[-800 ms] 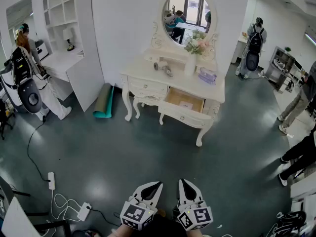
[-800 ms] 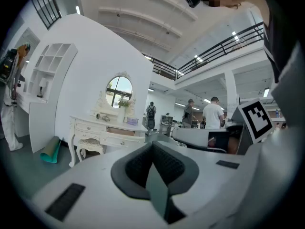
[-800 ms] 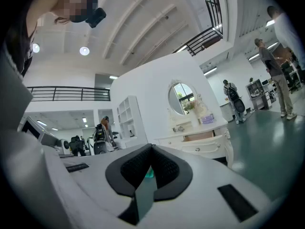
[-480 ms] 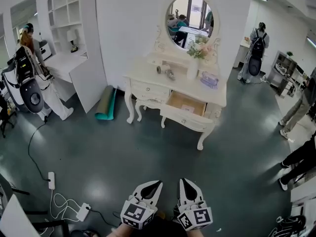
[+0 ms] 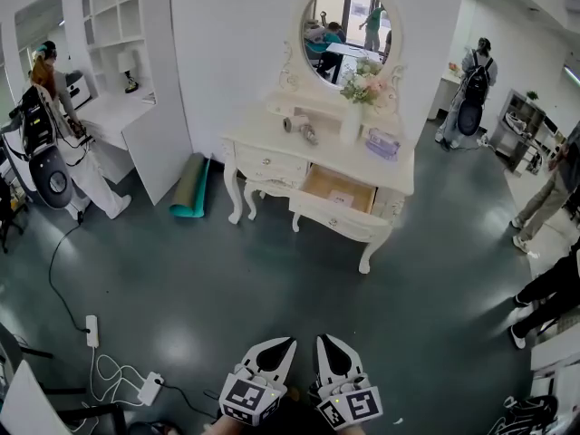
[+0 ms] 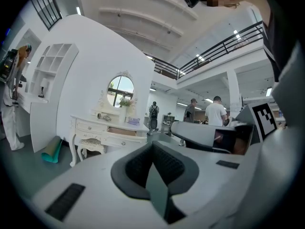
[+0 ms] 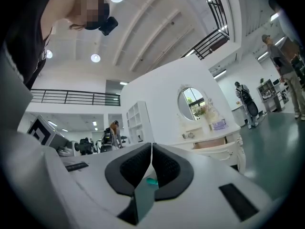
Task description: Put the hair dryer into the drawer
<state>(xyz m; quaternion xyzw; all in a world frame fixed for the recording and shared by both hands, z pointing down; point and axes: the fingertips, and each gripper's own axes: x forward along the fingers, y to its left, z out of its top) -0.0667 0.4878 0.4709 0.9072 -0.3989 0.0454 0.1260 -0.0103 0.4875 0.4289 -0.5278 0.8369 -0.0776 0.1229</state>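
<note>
The hair dryer (image 5: 300, 130) lies on the top of the white dressing table (image 5: 263, 143), left of the flower vase; it shows small in the left gripper view (image 6: 103, 117) and the right gripper view (image 7: 191, 135). Below it the right-hand drawer (image 5: 339, 189) stands pulled out, with a small paper inside. My left gripper (image 5: 288, 343) and right gripper (image 5: 321, 341) hang side by side at the bottom of the head view, far from the table. In their own views the left gripper (image 6: 152, 144) and the right gripper (image 7: 151, 145) have jaws closed together, holding nothing.
An oval mirror (image 5: 345, 18) tops the table, with a flower vase (image 5: 351, 116) and a box (image 5: 381, 141). A rolled teal mat (image 5: 190, 188) leans by white shelves (image 5: 127, 25). Cables and a power strip (image 5: 91, 330) lie on the floor at left. People stand at both sides.
The right gripper has drifted slightly left, closer to the left one. Both stay shut and low. The dressing table keeps about the same place in the head view.
</note>
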